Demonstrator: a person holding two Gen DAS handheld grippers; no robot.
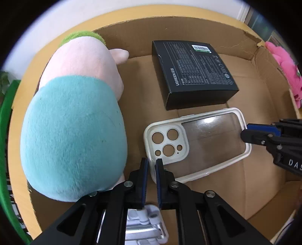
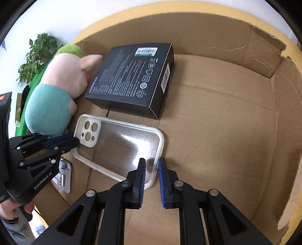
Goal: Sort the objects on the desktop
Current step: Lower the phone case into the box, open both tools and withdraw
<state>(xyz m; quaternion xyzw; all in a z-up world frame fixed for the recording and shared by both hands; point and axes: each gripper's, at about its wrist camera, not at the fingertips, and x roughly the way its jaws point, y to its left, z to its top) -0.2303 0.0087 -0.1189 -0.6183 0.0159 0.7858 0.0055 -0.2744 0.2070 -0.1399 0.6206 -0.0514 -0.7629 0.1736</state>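
We are seeing a plain white wall (image 2: pixel 62 17) | a leafy green potted plant (image 2: pixel 35 54) standing before it | a pale yellow wooden tabletop (image 1: pixel 20 98) catching soft daylight.

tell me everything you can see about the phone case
The phone case has a clear glossy back, an off-white bumper rim and an off-white camera block with round cutouts. It is empty, held tilted over the cardboard box floor: left gripper pinches the camera-end rim, right gripper the opposite end.

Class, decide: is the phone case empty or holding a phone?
Empty. Cardboard shows through the phone case's clear back and camera holes; both grippers hold its ends.
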